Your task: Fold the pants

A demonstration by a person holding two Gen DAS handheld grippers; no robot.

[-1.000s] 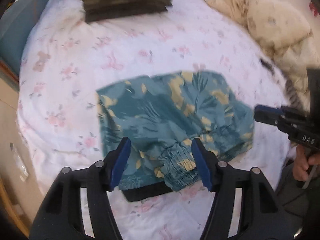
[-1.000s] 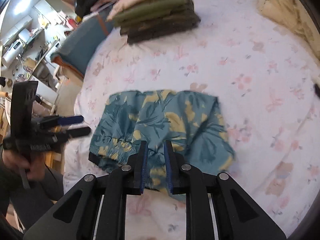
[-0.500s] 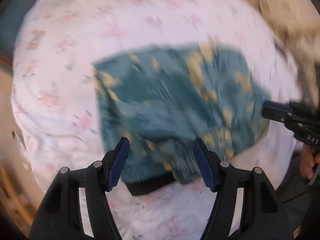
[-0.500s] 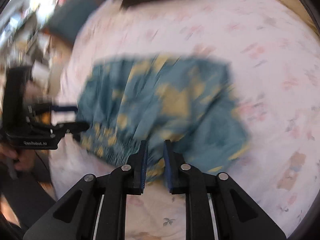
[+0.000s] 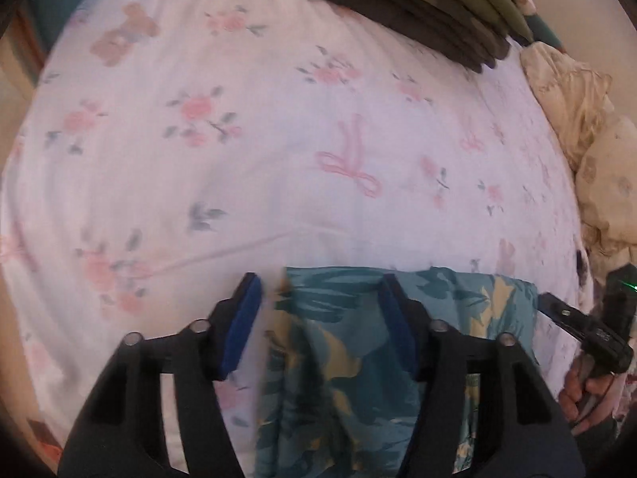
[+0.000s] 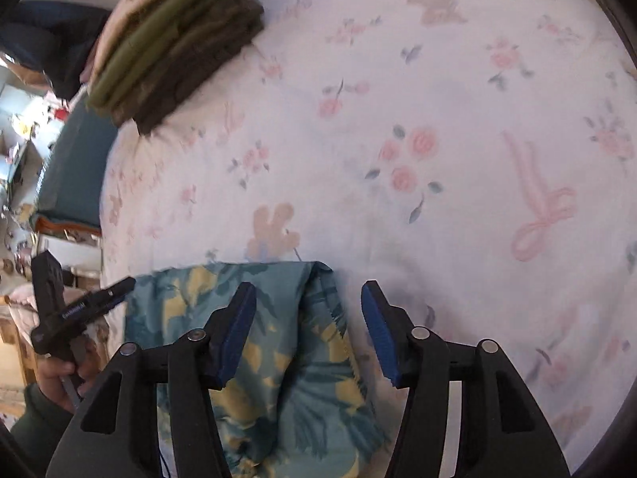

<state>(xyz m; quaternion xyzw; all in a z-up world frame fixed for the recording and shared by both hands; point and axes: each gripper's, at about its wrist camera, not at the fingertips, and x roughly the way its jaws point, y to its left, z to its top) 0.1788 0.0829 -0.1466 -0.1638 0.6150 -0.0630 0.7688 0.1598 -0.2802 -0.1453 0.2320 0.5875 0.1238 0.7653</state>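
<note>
The teal flowery pants lie folded near the bed's front edge, and both left tongs and right tongs gape apart, so the loose fold may flop open.

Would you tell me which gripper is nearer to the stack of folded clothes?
Neither clearly. The left gripper and right gripper both sit over the teal pants, far from the stack across the bed.

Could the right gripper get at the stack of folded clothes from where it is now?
Probably yes: the right gripper is open over the teal pants, and only bare floral sheet lies between it and the stack of folded clothes.
</note>
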